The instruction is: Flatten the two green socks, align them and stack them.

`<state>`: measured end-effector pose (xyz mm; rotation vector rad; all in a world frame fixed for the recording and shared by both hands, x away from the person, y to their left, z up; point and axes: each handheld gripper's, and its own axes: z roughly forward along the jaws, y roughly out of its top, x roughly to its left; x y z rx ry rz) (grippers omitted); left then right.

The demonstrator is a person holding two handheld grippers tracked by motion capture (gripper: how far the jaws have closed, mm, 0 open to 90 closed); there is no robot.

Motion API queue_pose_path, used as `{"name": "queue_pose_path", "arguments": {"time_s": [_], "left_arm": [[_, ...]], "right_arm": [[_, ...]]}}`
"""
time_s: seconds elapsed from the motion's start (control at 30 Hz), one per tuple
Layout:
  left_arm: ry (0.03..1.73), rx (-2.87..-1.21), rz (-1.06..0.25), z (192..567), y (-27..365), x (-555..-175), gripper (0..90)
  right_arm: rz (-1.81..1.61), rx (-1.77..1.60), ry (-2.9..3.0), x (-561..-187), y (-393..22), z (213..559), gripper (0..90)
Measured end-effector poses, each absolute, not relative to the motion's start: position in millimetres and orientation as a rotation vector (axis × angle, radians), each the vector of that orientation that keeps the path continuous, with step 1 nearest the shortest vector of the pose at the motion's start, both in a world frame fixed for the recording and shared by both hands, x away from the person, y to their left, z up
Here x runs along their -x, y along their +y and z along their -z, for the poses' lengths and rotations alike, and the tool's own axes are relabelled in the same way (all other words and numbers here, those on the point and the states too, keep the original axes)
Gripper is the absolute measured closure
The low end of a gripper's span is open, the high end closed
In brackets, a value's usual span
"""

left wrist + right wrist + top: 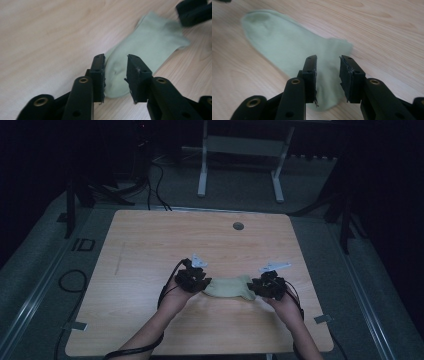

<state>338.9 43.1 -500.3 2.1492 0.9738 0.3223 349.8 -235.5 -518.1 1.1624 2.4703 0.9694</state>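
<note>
A pale green sock [230, 287] lies flat on the wooden table [150, 250], between the two grippers. My left gripper [194, 279] is at the sock's left end; in the left gripper view the jaws stand open with the sock's [147, 45] rounded toe end between them, left gripper [115, 75]. My right gripper [269, 286] is at the sock's right end. In the right gripper view the open right gripper [328, 76] straddles the cuff end of the sock [287, 47]. Neither pair of jaws pinches the fabric.
A round grey grommet [238, 226] sits near the table's far edge. A white desk frame [240, 155] and cables [155, 185] are on the dark floor beyond. The other gripper's black tips [195, 11] show at the top right of the left gripper view.
</note>
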Motion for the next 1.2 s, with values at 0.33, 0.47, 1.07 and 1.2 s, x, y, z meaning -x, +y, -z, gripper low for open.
{"name": "queue_pose_path", "arguments": {"time_s": [0.33, 0.47, 1.07, 1.2], "left_arm": [[0.997, -2.284, -0.272, 546.1, 13.1, -349.4, 89.0], [1.032, -2.252, -0.266, 552.9, 20.1, -352.7, 89.0], [1.114, -2.214, -0.31, 554.1, 65.7, -348.7, 88.4], [1.13, -2.192, -0.313, 555.1, 75.8, -354.3, 88.3]], "right_arm": [[-0.923, -1.13, 2.556, -350.6, -217.1, 541.0, 70.7], [-0.925, -1.119, 2.571, -351.7, -221.5, 548.8, 70.2], [-0.924, -1.004, 2.613, -373.3, -193.2, 550.0, 68.5], [-0.926, -0.985, 2.607, -374.1, -182.6, 550.8, 68.4]]}}
